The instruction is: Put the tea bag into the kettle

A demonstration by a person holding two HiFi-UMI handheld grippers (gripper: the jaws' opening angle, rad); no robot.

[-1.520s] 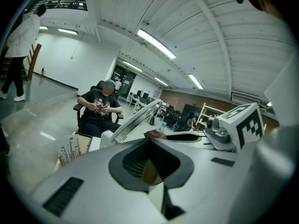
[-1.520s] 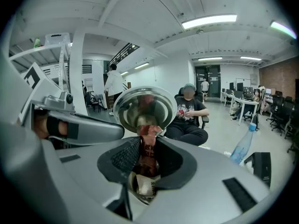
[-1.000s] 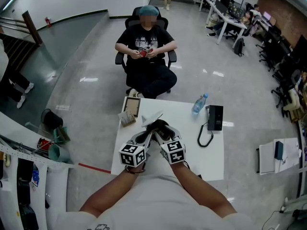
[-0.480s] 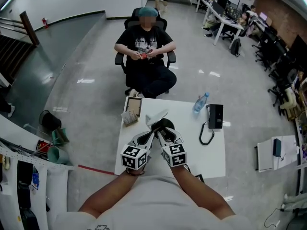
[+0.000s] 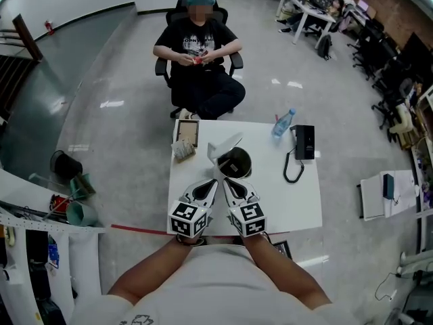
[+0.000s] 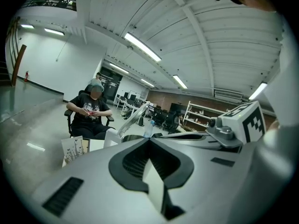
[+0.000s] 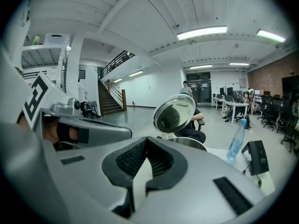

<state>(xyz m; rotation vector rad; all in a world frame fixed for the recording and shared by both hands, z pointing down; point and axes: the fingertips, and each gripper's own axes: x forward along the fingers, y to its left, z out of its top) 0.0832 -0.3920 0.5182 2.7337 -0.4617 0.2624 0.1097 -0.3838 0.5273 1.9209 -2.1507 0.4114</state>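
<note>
The steel kettle (image 5: pixel 236 162) stands mid-table with its round lid (image 5: pixel 225 145) tipped up and its mouth dark. No tea bag shows in any view. Both grippers hover side by side just short of the kettle, on my side of it. My left gripper (image 5: pixel 214 181) is shut with nothing between its pads (image 6: pixel 149 139). My right gripper (image 5: pixel 225 181) is shut and empty too (image 7: pixel 147 139). From the right gripper view the lid (image 7: pixel 175 113) and the kettle rim (image 7: pixel 189 144) lie straight ahead. The left gripper view catches the lid (image 6: pixel 135 116) edge-on.
On the white table (image 5: pixel 298 208) are a water bottle (image 5: pixel 284 123), a black device (image 5: pixel 304 143) with a looped cable (image 5: pixel 291 171), a small framed card (image 5: pixel 187 133) and a crumpled packet (image 5: pixel 180 150). A person sits on a chair (image 5: pixel 196 53) beyond the far edge.
Both grippers have drawn back from over the kettle's mouth toward me, leaving the open kettle uncovered. The right jaws have closed.
</note>
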